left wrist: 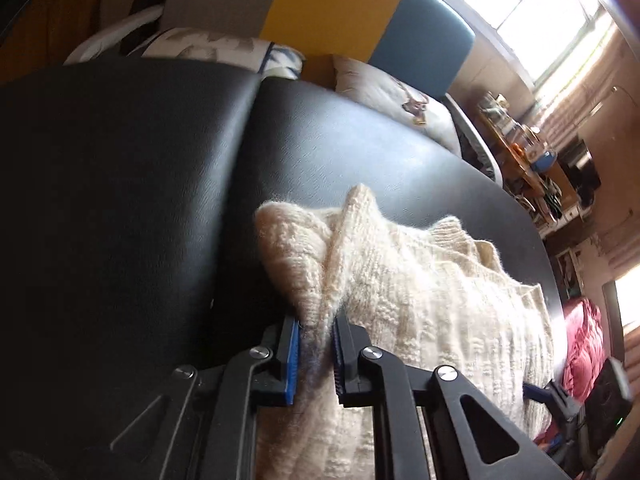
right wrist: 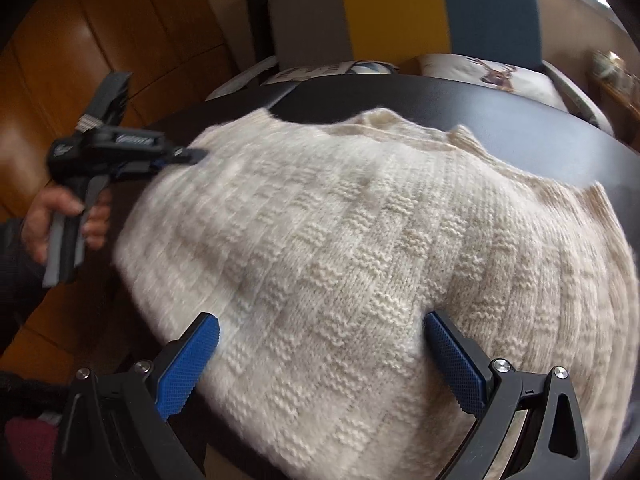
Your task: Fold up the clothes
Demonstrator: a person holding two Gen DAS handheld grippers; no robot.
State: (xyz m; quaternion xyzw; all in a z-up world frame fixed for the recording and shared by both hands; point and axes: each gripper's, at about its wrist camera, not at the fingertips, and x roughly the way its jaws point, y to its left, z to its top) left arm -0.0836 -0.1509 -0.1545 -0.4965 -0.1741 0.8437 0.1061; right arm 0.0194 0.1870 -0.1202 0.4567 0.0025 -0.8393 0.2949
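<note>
1. A cream knitted sweater [right wrist: 360,240] lies across the black table [left wrist: 140,160], spread over most of the near side; its ribbed edge sits toward the far rim, and one part hangs off the near edge.
2. The left gripper [left wrist: 316,356] has its blue pads pressed together on a bunched edge of the knit, with a fold of wool standing up just past the tips; seen from the right wrist, it sits at the sweater's left side, held in the person's hand [right wrist: 64,220].
3. The right gripper [right wrist: 320,356] hangs over the near middle of the sweater with its fingers wide apart; nothing is between them, though whether the tips touch the wool I cannot tell.
4. By my reckoning the folding is early; the garment looks mostly one broad layer, rumpled at the left where it is pinched, and I see no clean crease.
5. Left to do, as I judge it: bring the pinched side over, smooth it, then fold again into a neat stack.
6. A striped chair [right wrist: 400,12] and cushions [right wrist: 488,72] stand beyond the table.
</note>
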